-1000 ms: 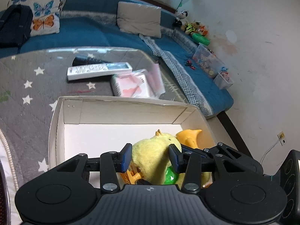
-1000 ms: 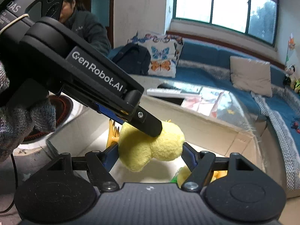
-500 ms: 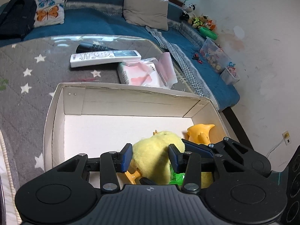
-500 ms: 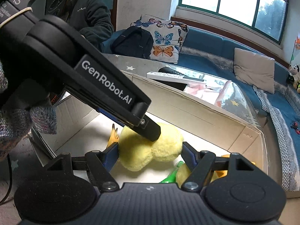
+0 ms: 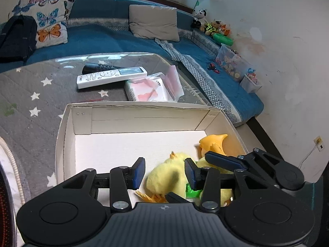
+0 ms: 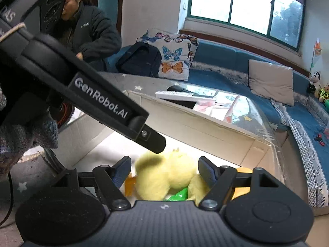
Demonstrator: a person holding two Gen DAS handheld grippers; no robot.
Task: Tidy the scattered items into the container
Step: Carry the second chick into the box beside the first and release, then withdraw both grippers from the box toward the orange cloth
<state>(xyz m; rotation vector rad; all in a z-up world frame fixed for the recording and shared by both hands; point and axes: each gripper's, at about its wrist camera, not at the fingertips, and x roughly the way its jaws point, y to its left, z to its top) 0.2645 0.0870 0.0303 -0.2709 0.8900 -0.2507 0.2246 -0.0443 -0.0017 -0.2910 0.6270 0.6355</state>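
Yellow plush chick (image 5: pixel 168 177) lying inside white box (image 5: pixel 144 119).

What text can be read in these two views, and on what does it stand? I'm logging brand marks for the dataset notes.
"GenRobot.AI": white letters along the arm of the left hand-held gripper, seen in the right wrist view.
"DAS": partial, on the same gripper's body at the top left edge.
White remote: button labels too small to read.
Tissue pack: side print blurred.
Person's jacket: chest logo unreadable.
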